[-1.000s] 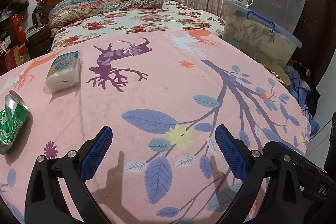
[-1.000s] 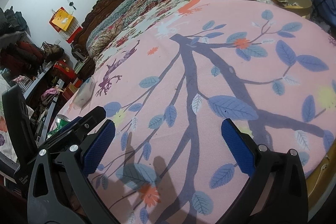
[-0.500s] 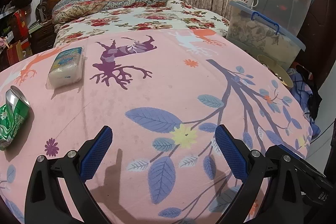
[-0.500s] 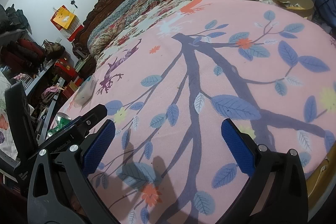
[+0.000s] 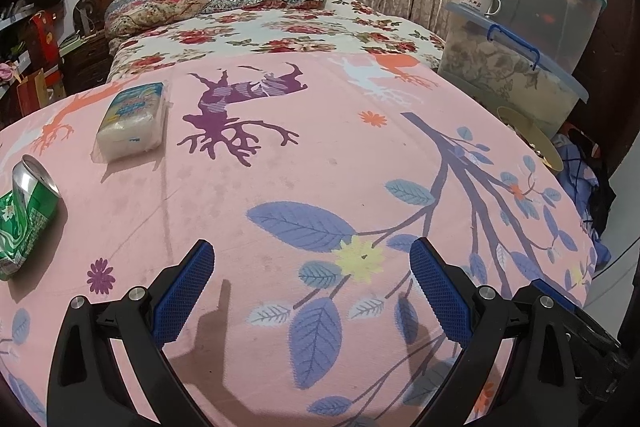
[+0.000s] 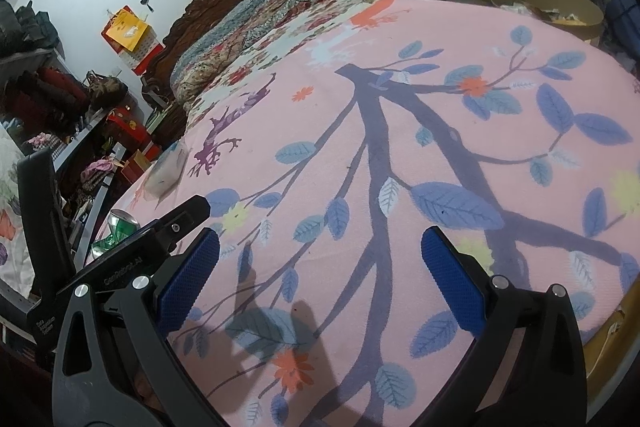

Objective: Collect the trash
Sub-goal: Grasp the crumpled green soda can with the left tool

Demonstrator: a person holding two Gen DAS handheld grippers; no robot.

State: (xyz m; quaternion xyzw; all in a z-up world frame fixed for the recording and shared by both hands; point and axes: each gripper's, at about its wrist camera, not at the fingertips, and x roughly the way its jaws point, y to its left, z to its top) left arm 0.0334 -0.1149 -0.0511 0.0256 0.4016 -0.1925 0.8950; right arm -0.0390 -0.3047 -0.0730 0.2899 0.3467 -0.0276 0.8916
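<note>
Now both tools, left tool (image 5: 310,289) and right tool (image 6: 320,273), hover spread above cloth (image 5: 320,167).

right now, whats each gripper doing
Left gripper: open, holding nothing, above the pink cloth.
Right gripper: open, holding nothing.

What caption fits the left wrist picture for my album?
Open left gripper hovers over the pink tablecloth, with a dented green can and tissue pack waiting.

Shiny dented metal can (image 5: 25,211); matt pink cloth tablecloth (image 5: 320,167); glossy plastic tissue pack (image 5: 134,121).
</note>
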